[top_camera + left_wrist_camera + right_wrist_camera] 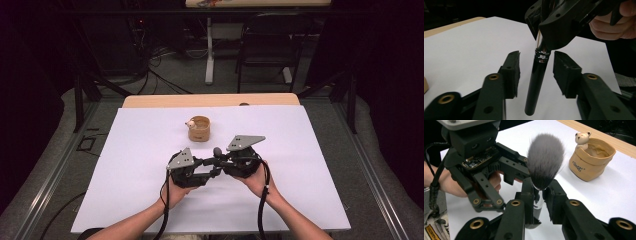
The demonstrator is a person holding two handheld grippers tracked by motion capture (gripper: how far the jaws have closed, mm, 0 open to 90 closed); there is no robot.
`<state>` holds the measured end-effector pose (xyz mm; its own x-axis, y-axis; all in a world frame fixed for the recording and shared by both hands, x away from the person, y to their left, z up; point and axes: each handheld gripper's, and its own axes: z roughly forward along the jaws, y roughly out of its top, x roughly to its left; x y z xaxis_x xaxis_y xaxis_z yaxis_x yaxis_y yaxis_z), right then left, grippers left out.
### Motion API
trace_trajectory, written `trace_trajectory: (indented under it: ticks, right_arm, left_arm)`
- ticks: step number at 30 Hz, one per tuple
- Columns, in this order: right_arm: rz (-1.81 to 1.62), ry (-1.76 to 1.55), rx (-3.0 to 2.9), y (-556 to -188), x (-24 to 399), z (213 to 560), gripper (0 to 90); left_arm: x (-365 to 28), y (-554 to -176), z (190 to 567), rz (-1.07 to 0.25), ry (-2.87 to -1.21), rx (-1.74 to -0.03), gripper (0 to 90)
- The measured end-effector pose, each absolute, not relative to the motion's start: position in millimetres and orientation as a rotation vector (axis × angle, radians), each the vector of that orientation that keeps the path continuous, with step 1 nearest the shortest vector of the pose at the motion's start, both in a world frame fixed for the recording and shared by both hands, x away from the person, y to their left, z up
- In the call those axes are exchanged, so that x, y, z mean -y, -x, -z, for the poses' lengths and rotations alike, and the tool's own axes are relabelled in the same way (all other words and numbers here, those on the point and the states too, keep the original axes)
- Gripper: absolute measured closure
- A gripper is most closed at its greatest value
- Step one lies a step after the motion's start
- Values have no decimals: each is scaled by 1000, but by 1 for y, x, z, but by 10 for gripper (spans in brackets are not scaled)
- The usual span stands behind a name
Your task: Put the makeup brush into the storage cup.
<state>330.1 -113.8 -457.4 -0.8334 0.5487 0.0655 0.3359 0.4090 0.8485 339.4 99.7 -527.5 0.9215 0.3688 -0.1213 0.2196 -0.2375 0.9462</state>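
High view: one left gripper (212,172) and one right gripper (220,161) meet over the white desk (310,165); one tan pot (199,128) stands beyond.
Left gripper view: jaws spread, flanking one brush's black handle (536,87) without touching.
Right gripper view: jaws pinch the one brush (545,160) at its silver ferrule, bristles up.

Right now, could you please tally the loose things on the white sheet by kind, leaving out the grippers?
Makeup brush: 1, black handle with a grey-tipped head, held above the sheet
Tan bag-shaped holder: 1, standing upright
Little bear figure: 1, on the holder's rim
Total: 3
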Motion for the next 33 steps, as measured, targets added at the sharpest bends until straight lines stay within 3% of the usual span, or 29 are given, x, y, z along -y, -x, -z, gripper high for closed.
trace_trajectory:
  ticks: [8,14,24,29,33]
  right_arm:
    - [-1390,-772,-2445,-330,113,458,773]
    - [-1395,-769,-2456,-332,113,459,758]
    - [-1410,-810,-2398,-332,129,459,261]
    - [-1383,-831,-2382,-328,143,463,156]
    - [-1376,-827,-2366,-328,156,467,123]
  left_arm:
    - [-100,-340,529,-127,-1820,-435,741]
    - [-99,-339,529,-130,-1831,-409,786]
    - [-104,-342,529,-145,-1839,-421,788]
    - [-107,-342,527,-163,-1842,-427,788]
    - [-108,-342,526,-180,-1844,-425,788]
